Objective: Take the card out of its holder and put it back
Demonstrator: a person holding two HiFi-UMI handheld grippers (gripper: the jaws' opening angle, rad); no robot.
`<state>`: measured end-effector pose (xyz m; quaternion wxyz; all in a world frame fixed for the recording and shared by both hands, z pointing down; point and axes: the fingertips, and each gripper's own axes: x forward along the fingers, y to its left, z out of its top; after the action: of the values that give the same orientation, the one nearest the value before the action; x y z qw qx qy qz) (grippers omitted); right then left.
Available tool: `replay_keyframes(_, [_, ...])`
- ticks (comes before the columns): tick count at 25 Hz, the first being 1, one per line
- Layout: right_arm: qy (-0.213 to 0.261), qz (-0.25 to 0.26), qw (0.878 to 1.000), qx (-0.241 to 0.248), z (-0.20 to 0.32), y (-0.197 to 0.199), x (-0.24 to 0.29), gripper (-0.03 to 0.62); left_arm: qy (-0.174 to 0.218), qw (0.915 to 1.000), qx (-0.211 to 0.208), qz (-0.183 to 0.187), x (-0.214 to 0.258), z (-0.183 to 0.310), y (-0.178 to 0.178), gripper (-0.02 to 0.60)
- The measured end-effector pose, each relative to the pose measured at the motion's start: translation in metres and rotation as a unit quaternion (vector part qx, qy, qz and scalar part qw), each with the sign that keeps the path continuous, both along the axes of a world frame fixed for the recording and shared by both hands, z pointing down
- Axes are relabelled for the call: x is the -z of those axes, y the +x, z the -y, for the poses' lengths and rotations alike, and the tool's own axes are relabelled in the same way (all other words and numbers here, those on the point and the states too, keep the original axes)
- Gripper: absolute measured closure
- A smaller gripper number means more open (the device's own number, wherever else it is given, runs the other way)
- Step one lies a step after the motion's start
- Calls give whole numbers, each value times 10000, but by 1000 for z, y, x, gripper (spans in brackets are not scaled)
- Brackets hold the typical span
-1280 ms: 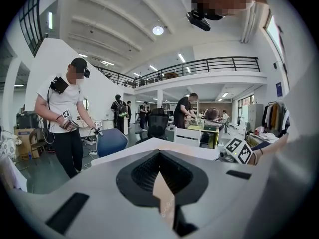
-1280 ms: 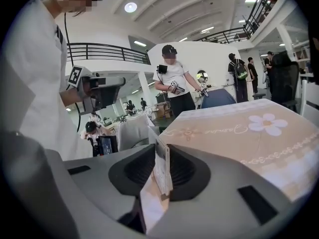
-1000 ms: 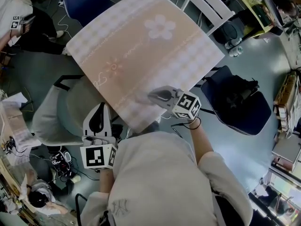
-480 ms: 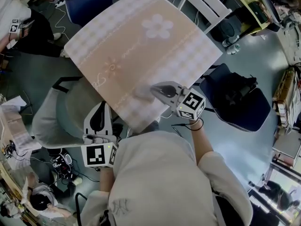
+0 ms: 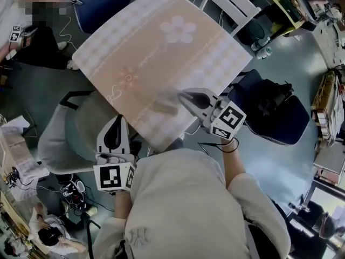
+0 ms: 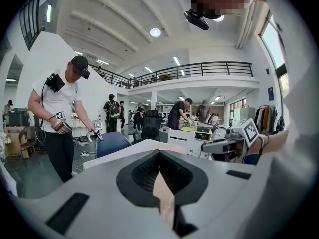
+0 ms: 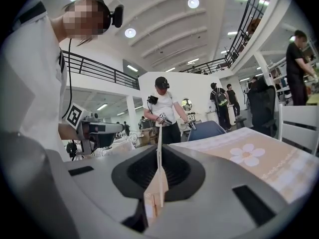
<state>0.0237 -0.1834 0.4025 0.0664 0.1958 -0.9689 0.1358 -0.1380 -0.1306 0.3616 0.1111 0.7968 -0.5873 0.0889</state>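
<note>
- The right gripper (image 5: 183, 97) reaches in over the tabletop's (image 5: 161, 47) near right edge, close to the near corner. Its jaws are clamped on a thin flat piece, taken here to be the card (image 5: 164, 106).
- In the right gripper view the card (image 7: 158, 148) shows edge-on as a pale upright sliver. It rises from between the pads of the right gripper (image 7: 155, 195).
- In the head view the card is a blurred tan patch just past the jaw tips, inside the near right edge. It appears to be off the cloth, though the blur leaves that unsure.
- Whether the piece is the bare card or the card inside its holder cannot be told. No separate holder shows anywhere on the tabletop.
- The left gripper (image 5: 115, 124) sits off the tabletop, beside the near left edge and over the grey chair (image 5: 75, 128). It is well apart from the card.
- In the left gripper view, the left gripper's (image 6: 164, 198) jaws are together with nothing seen between them.
- As a judgement, the task looks to be at an early point. The piece is in hand, but nothing shows the card and holder parted.
- If the holder is in that grip too, drawing the card out and sliding it back in both seem left to do. The left gripper would probably have to come up and take one of the two.
</note>
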Motion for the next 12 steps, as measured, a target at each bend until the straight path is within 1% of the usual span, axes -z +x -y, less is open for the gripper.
replay_keyframes(5, [301,-111,9970,-700,-6,15,26,563,127,9997,-215,-43,4,-5,-2,581])
replay_keyframes(12, [690,-129,9856,-1540,-36,26,60,563,384,9977,-553,-77,13,-15,-1,581])
